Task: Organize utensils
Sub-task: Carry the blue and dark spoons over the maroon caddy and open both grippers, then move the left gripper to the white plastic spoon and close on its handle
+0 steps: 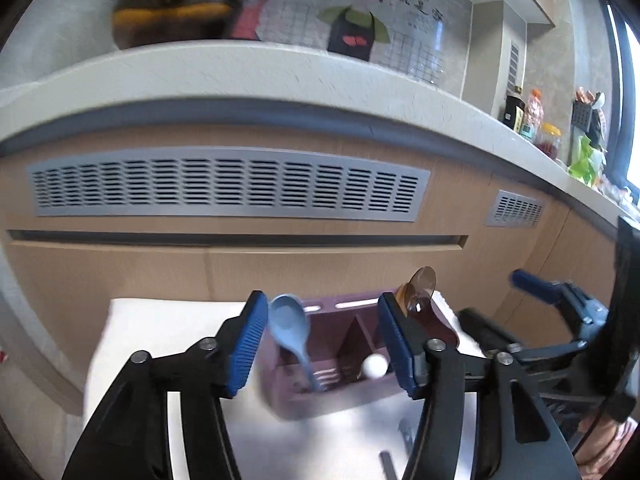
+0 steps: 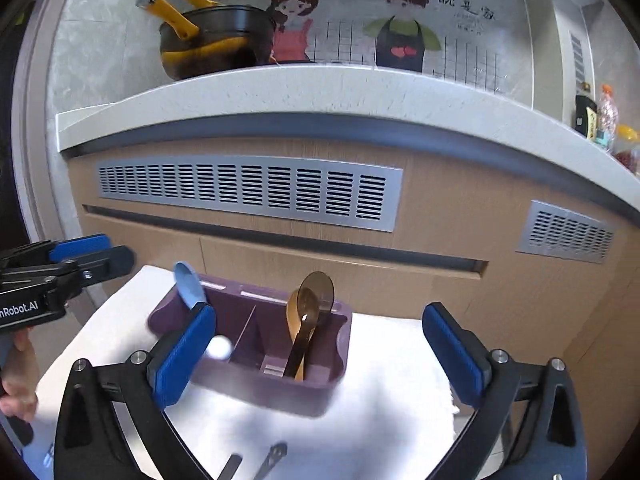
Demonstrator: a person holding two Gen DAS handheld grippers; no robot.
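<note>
Two spread, empty grippers, left [image 1: 324, 344] and right [image 2: 320, 354], face three spoons [image 2: 308, 320].

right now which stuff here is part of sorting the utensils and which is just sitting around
Part of the job:
- purple utensil holder
- blue spoon in its left compartment
- brown spoons in its right compartment
- dark utensils lying on the white table

Just lying about:
- pot with yellow handles on the counter
- bottles and jars
- wall sticker

Black pot [image 2: 216, 42] (yellow handles) on counter [image 2: 320, 92]; bottles [image 2: 596, 116].
</note>
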